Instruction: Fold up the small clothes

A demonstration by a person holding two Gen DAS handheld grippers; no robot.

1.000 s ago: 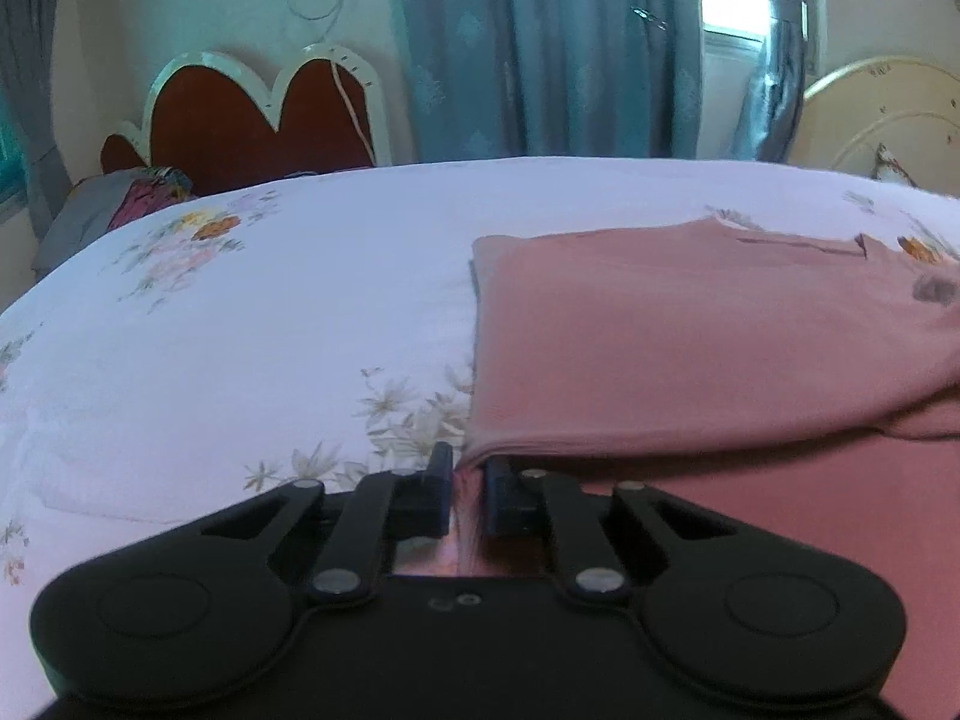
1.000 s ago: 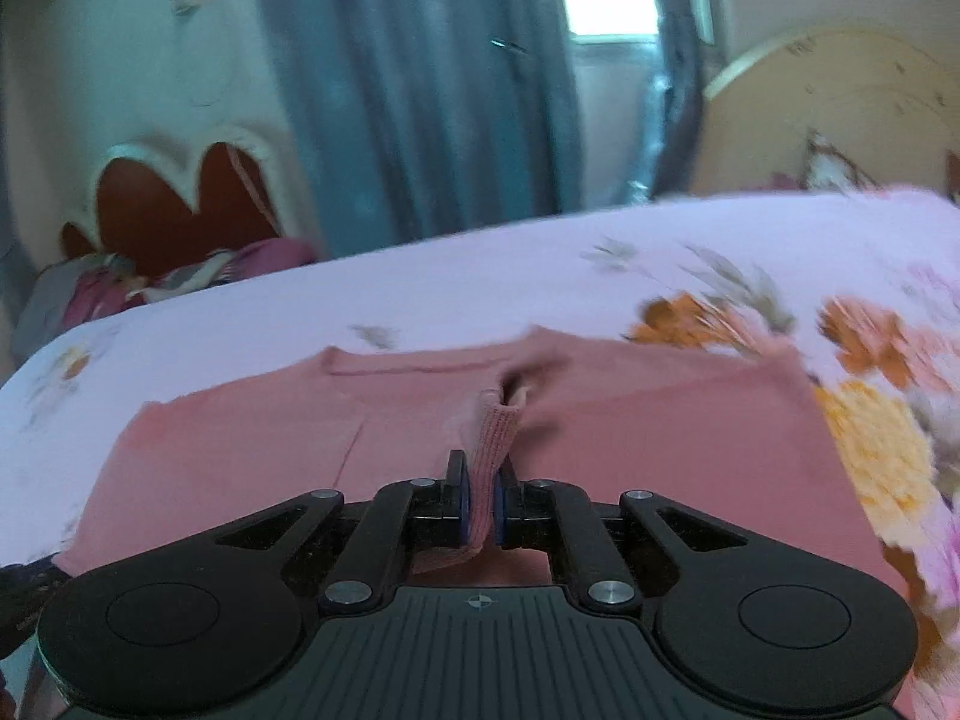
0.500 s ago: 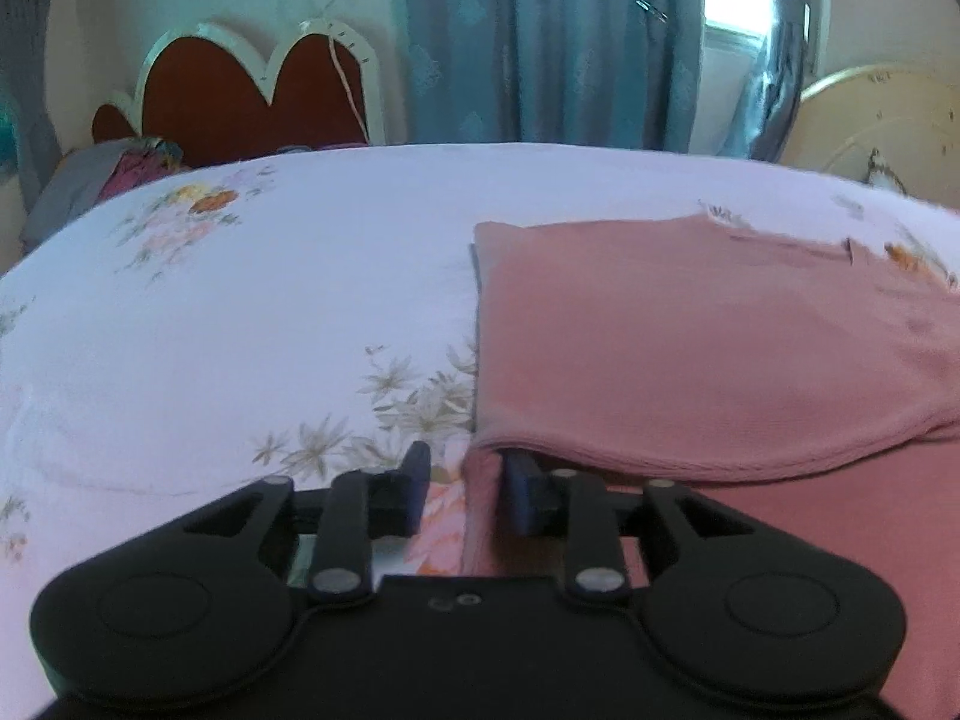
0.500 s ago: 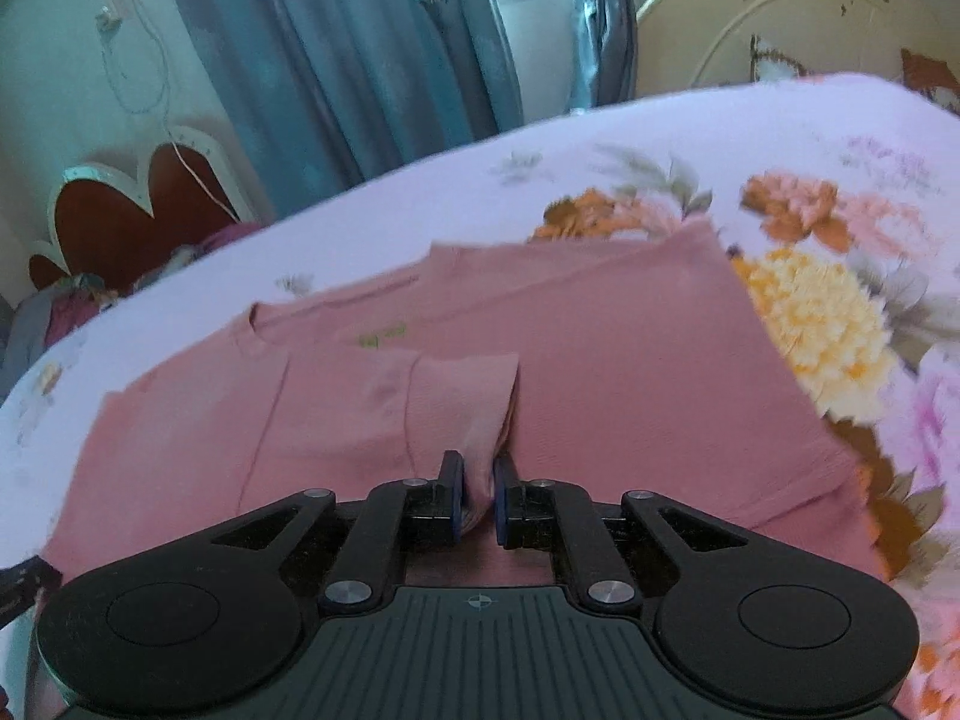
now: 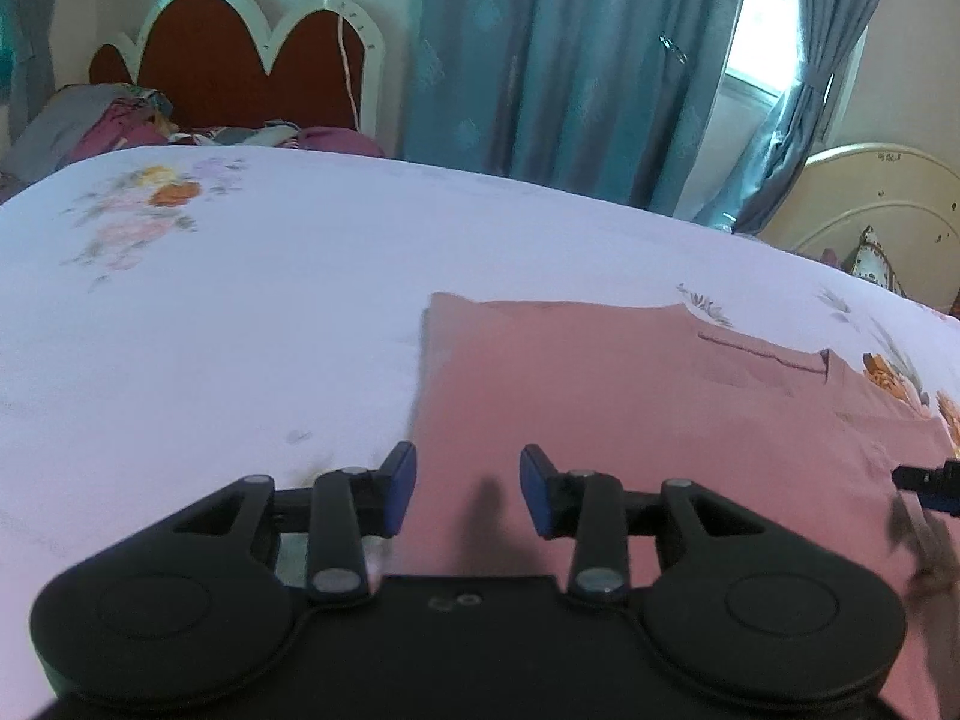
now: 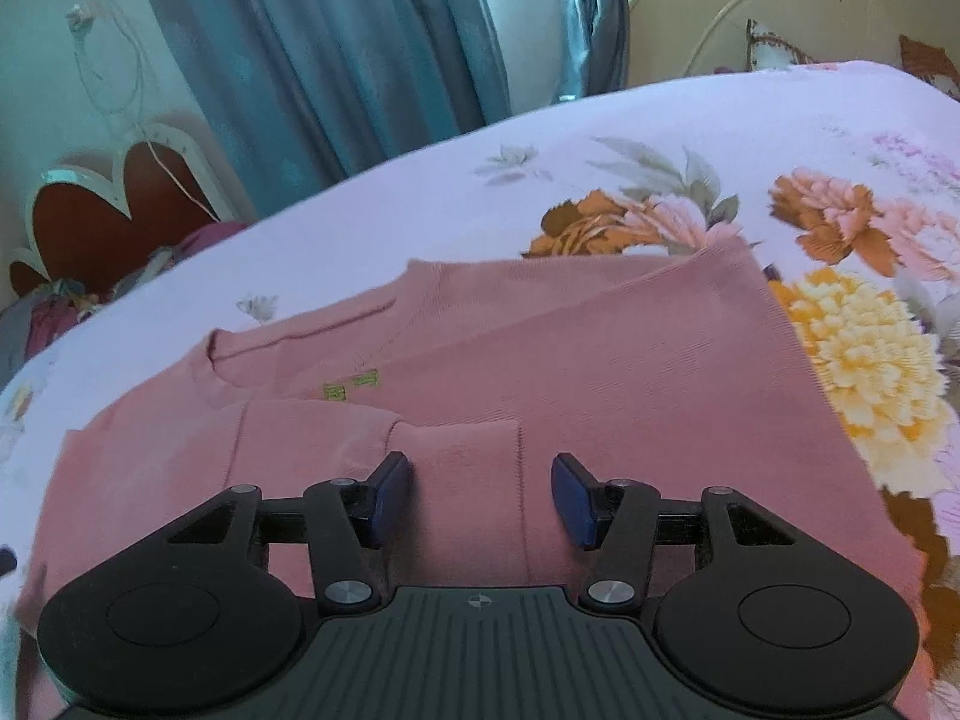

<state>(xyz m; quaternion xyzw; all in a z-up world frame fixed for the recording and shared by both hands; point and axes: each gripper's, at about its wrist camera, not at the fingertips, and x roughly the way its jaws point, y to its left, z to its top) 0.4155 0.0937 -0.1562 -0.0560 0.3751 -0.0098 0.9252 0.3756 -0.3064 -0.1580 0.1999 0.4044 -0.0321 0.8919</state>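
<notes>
A: Left gripper (image 5: 468,489)?

B: Jaws spread wide, nothing between them. The pink shirt (image 5: 660,396) lies flat on the floral bedsheet (image 5: 240,312), ahead of the fingers and off to their right; its left edge runs just inside the left finger (that finger is over the sheet, the other over cloth).

A: Right gripper (image 6: 480,495)?

B: Also wide apart, empty. Shirt (image 6: 540,372) is directly under and ahead of it. A folded-in sleeve (image 6: 462,468) lies flat on the shirt body between the two blue pads (image 6: 390,495). Cannot tell whether the pads touch the fabric.

A: Neckline?

B: Ahead and to the left of the right gripper, collar (image 6: 258,354) with a small green label (image 6: 351,387) just inside it. Shirt's right edge runs ahead-right, next to the big yellow flower print (image 6: 864,360).

A: Other gripper visible anywhere?

B: A dark fingertip with blue shows at the far right edge of the left view, over the shirt (blurred).

A: Background?

B: Teal curtains (image 5: 570,60) and a red scalloped headboard (image 5: 240,54) beyond the bed, well ahead of both grippers.
</notes>
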